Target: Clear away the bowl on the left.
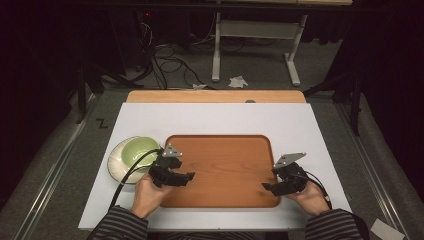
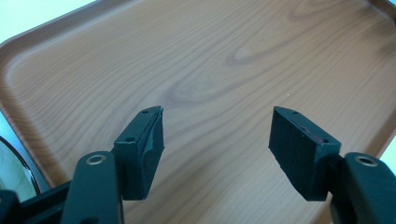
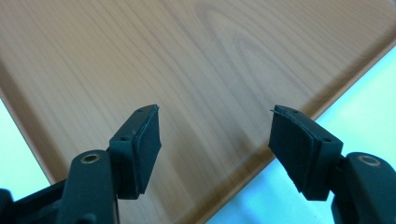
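Striped sleeves (high view): the person's forearms enter at the near edge of the table, one hand per tool, both low over the near half of the tray, likely readying a move on it.
Left gripper (image 1: 176,176) (high view): black body with a grey three-cornered plate on top, cable trailing back past the bowl; it hangs over the tray's near left part, aimed inward across the wood.
Right gripper (image 1: 274,187) (high view): same build, mirrored over the near right corner, aimed inward too; the matched stance suggests the two work as a pair.
Wooden tray (image 1: 225,167) (high view): the thing both tools face; a rounded rectangle with a raised lip, reddish-brown grain, bare inside, lying on a white sheet (image 1: 210,117) that covers the table.
Green bowl (image 1: 139,151) (high view): smooth and pale, seated on a white plate (image 1: 115,160) just left of the tray and beside the left tool.
Left gripper (image 2: 216,140) (left gripper view): jaws spread wide, nothing between them; matte black pads with flat faces, screw heads in the arms. Below lies swirling wood grain, the curved lip (image 2: 14,112) at left.
Right gripper (image 3: 214,140) (right gripper view): jaws likewise spread and empty, poised above the tray's rim (image 3: 280,140), where wood gives way to the white sheet.
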